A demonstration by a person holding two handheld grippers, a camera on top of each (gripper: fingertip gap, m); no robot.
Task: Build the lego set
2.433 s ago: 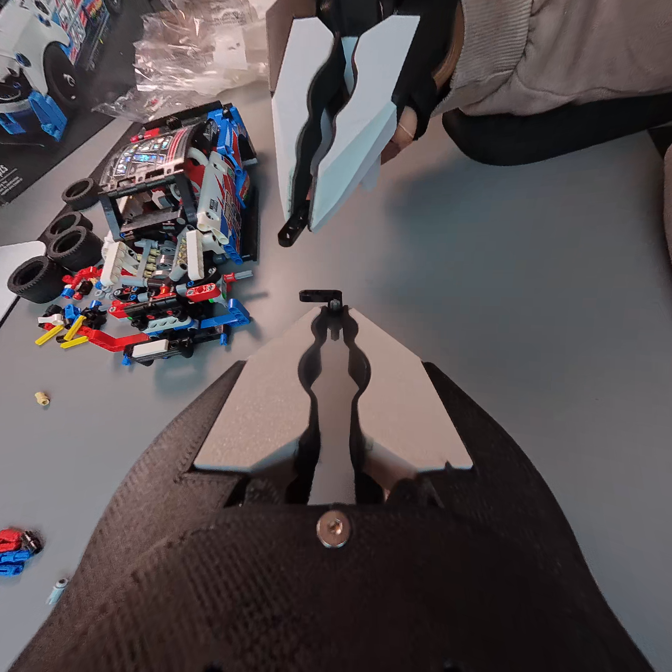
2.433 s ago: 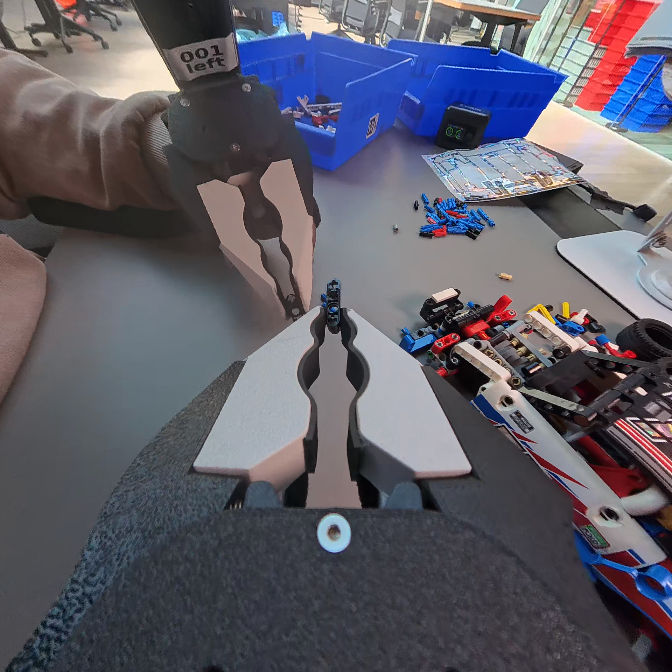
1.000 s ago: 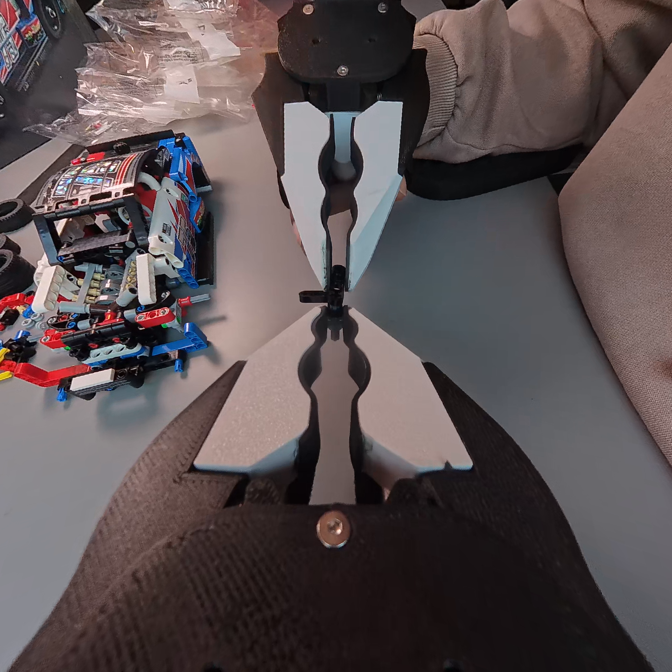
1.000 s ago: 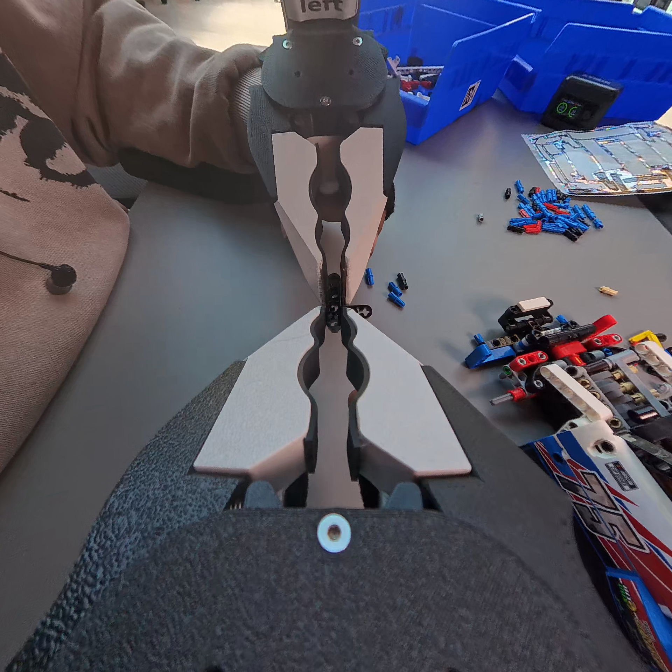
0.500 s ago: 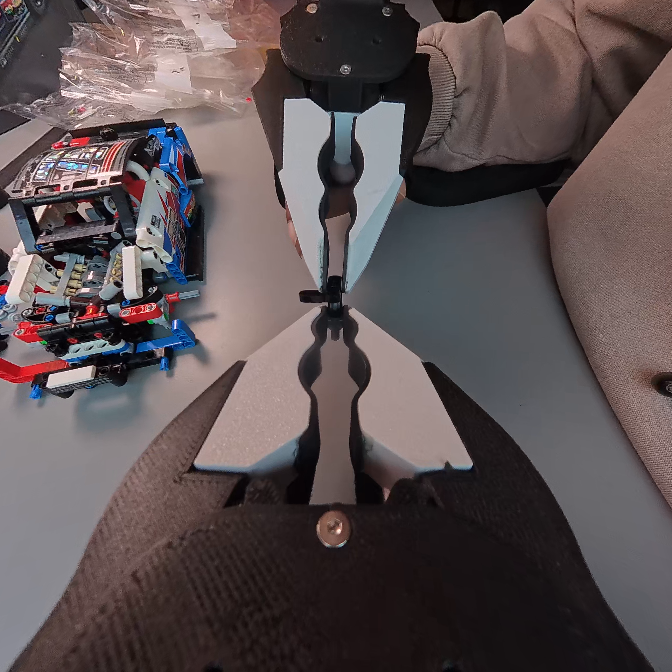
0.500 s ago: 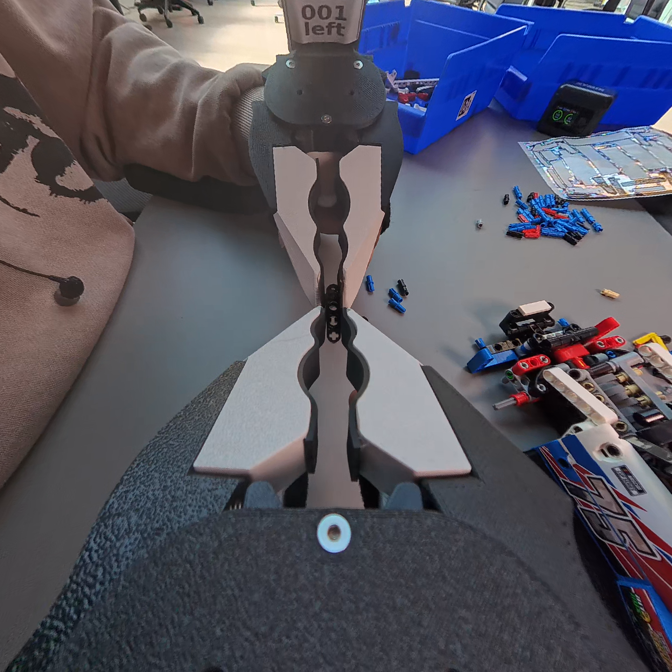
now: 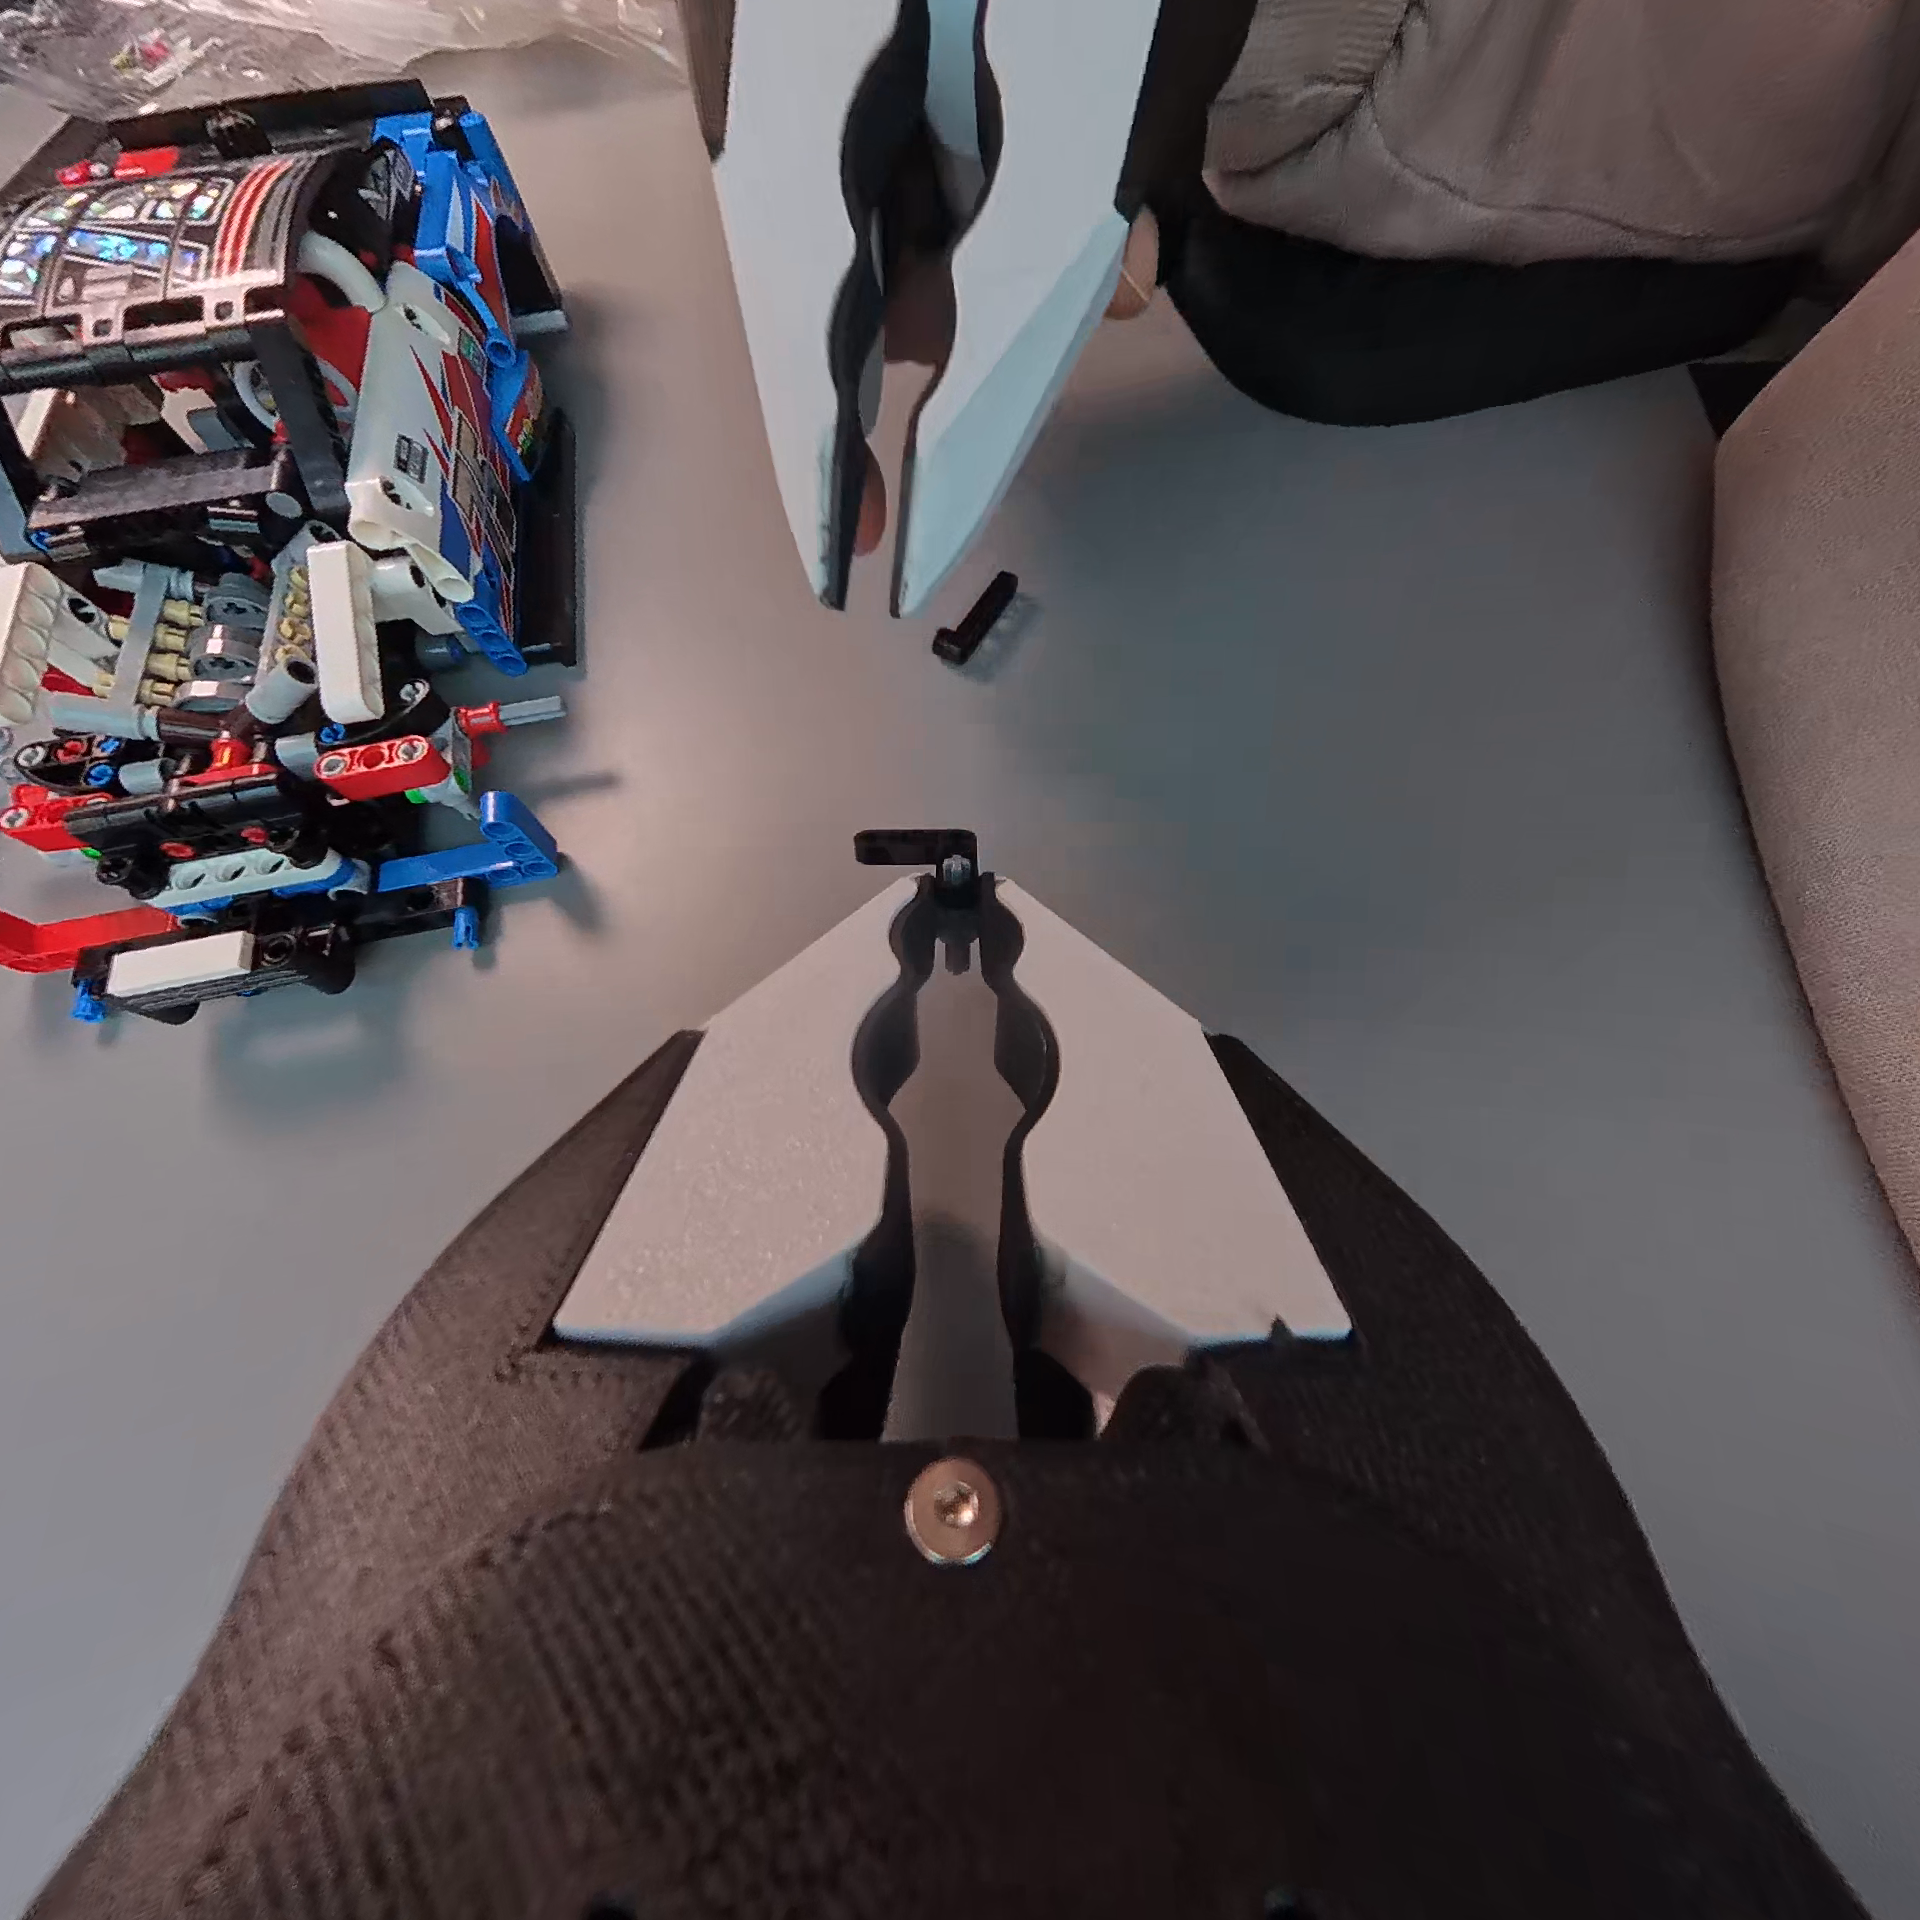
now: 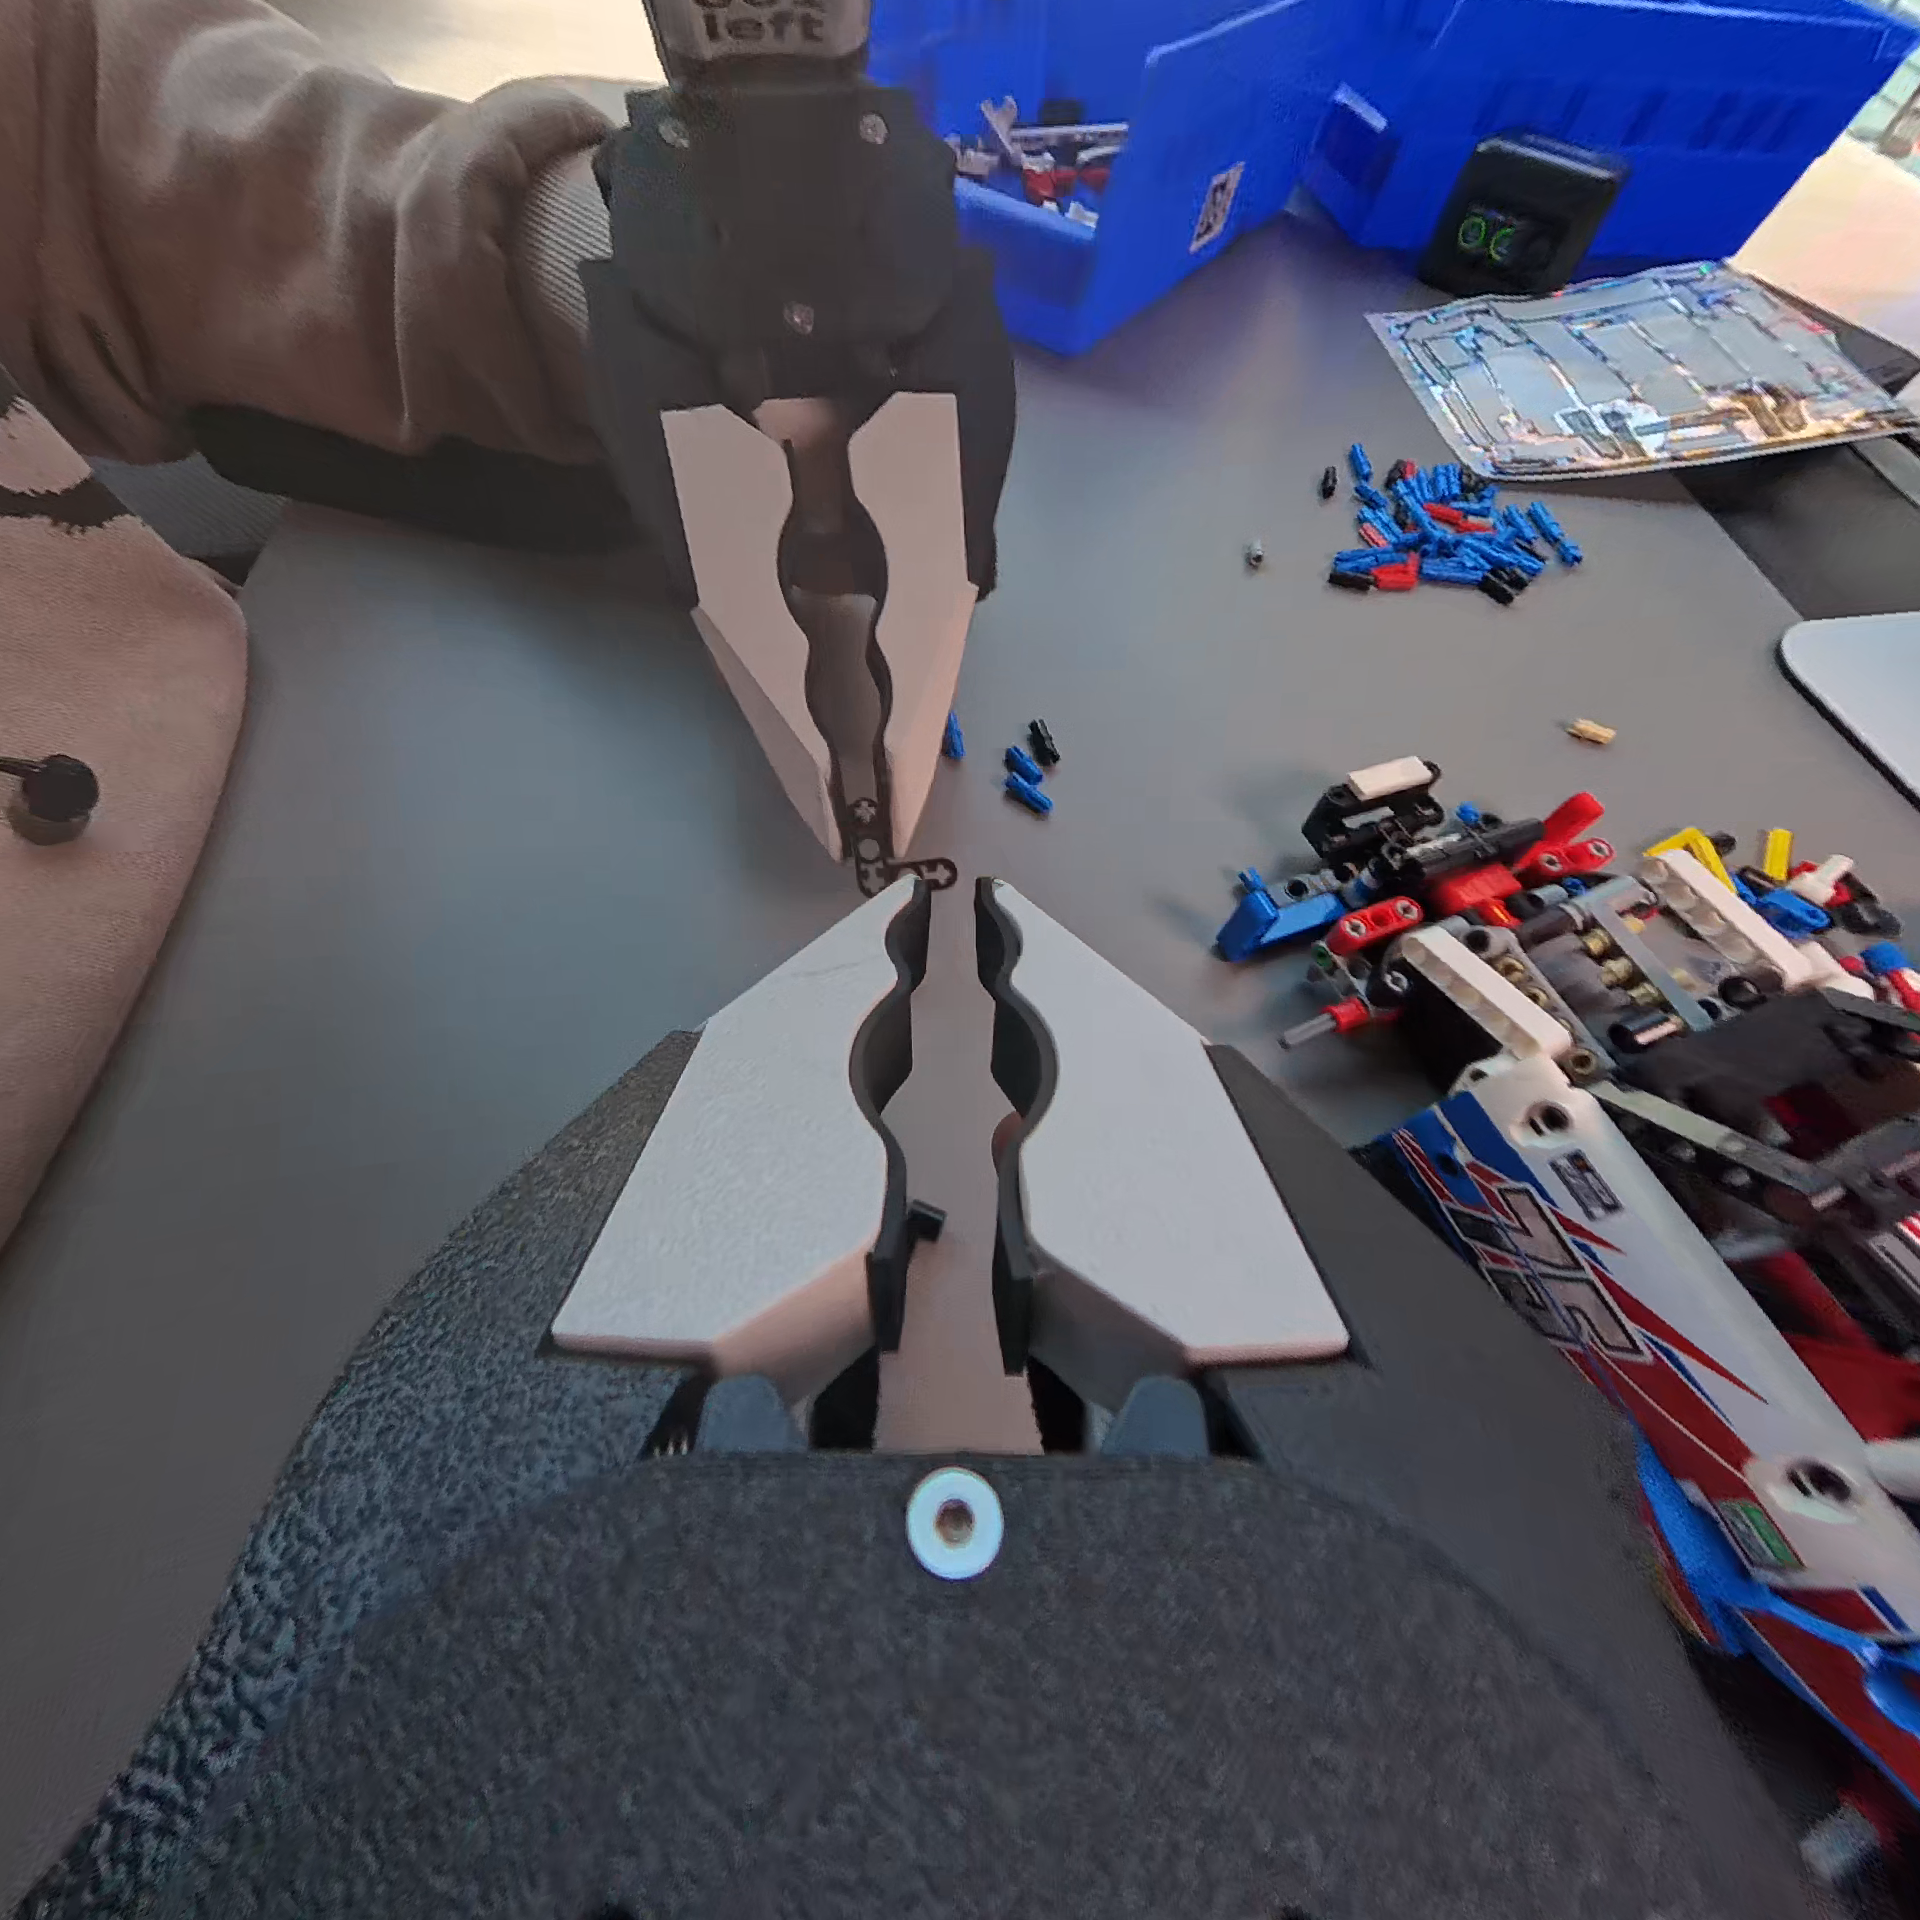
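The left gripper (image 7: pixel 954 883) is clamped on a small black L-shaped piece (image 7: pixel 914 847) and holds it above the grey table (image 7: pixel 1351 831). Facing it, the right gripper (image 8: pixel 951 888) has its fingers slightly parted and holds nothing. A short black beam (image 7: pixel 975 621) lies loose on the table just beside the right gripper's tips. The partly built car (image 7: pixel 281 499) stands to one side, with loose pins (image 8: pixel 1455 535), a sticker sheet (image 8: pixel 1631 374) and blue bins (image 8: pixel 1351 156) farther back.
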